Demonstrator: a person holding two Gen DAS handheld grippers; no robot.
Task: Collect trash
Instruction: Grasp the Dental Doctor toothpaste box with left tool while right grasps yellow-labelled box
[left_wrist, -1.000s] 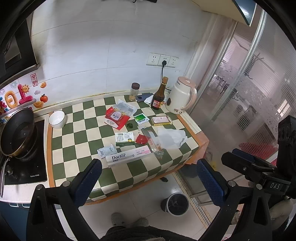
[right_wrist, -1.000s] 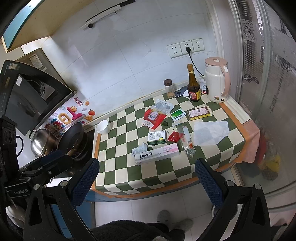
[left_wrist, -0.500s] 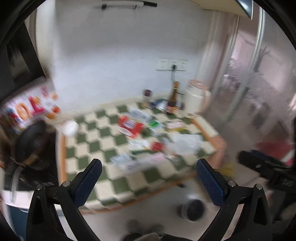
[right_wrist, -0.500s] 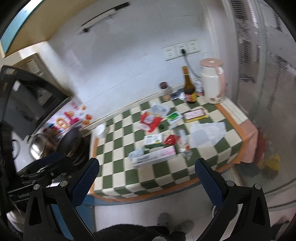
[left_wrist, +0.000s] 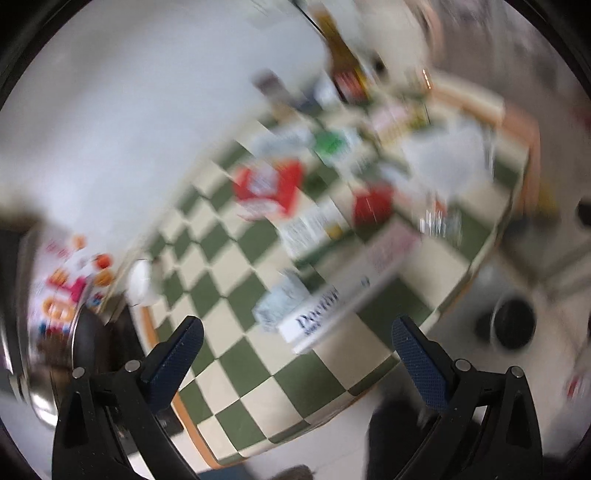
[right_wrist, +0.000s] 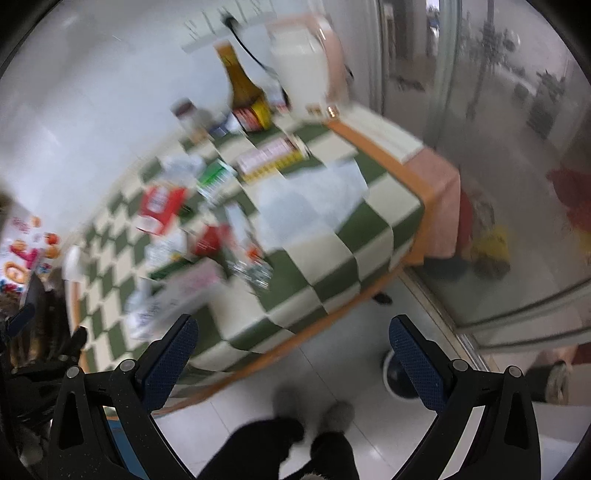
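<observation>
1. Two grippers are in your hands: the left gripper and the right gripper both have their fingers spread wide and hold nothing
2. Your trash lies scattered on the checkered surface, all of it smeared by motion blur
3. One long white box lies nearest the front edge in the left wrist view; its long axis runs from lower left to upper right there, roughly along that edge, just beyond the left gripper's fingers
4. Two red wrappers show: a larger red packet mid-surface and a small red wrapper to its right
5. One sheet of clear plastic lies flat toward the right end of the surface, near the orange border
6. At the back stand one brown bottle and one white kettle, side by side against the wall
7. Open floor lies in front of the surface; one dark round bin stands there below the right corner
</observation>
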